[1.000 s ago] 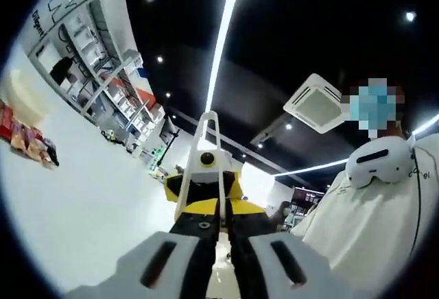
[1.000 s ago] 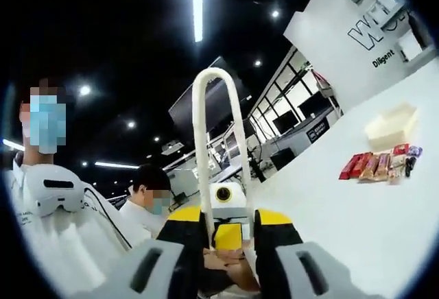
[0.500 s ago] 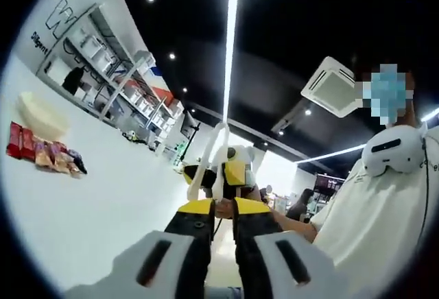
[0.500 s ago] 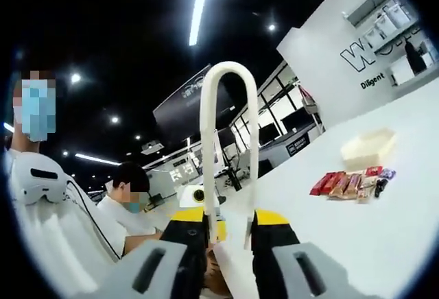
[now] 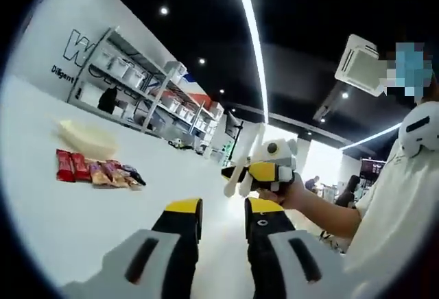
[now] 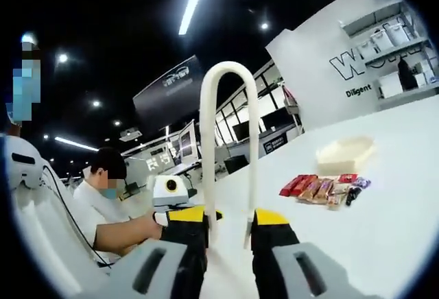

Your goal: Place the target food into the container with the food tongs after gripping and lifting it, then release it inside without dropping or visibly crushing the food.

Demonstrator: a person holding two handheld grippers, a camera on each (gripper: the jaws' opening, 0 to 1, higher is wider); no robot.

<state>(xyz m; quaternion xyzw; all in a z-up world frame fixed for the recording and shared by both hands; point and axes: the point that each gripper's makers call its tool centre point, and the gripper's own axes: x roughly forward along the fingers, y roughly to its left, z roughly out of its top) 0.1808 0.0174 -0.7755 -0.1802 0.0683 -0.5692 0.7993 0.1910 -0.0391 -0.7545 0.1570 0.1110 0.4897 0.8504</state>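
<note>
Left gripper (image 5: 223,220) withdrawn, tongs (image 6: 228,149) in right gripper (image 6: 230,227)

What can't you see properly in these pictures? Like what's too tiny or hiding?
- The snack packets: too small in both views to read the wrappers or tell which food is the target.
- The white container: seen low from the side, so its inside is hidden by its own wall.
- The food tongs: in the right gripper view their tips are hidden between the right gripper jaws.
</note>
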